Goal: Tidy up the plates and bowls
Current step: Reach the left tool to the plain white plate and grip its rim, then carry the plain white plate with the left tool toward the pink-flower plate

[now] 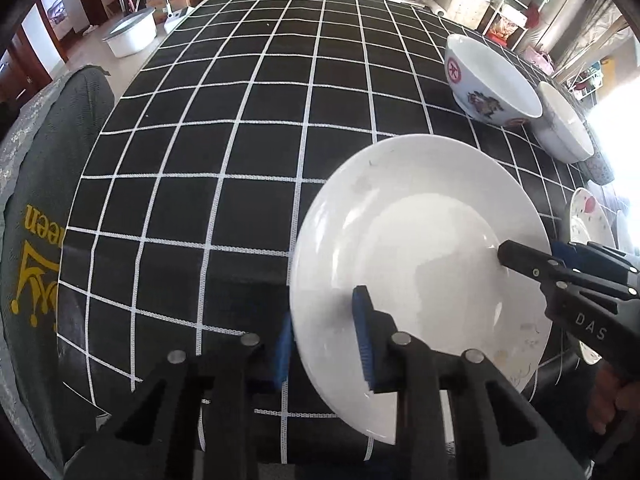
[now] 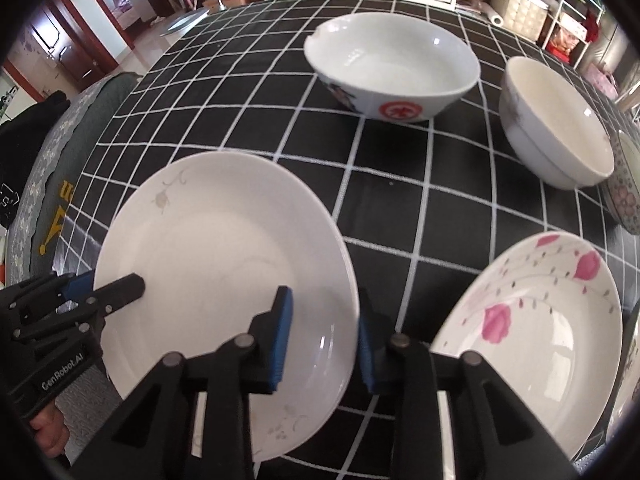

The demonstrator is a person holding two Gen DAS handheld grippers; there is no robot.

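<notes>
Two-handed grasp: left gripper (image 1: 324, 344) and right gripper (image 2: 322, 340) each clench opposite rims of the round white ceramic plate (image 2: 224, 264), held level above the black checked tablecloth (image 1: 240, 120), presumably for stacking onto the pink-flowered plate (image 2: 532, 336).

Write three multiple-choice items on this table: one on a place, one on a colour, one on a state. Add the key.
1. Seen from the right wrist, the pink-flowered plate lies:
A. right of the white plate
B. behind the bowls
C. stacked on the white plate

2. The round emblem on the large bowl is:
A. green
B. red
C. yellow

3. The large bowl stands:
A. upside down
B. on its side
C. upright and empty

Key: 1 A, since it lies apart on the cloth at the white plate's right; 2 B, since the mark on its outer wall is red; 3 C, since its bare white inside faces up.
</notes>
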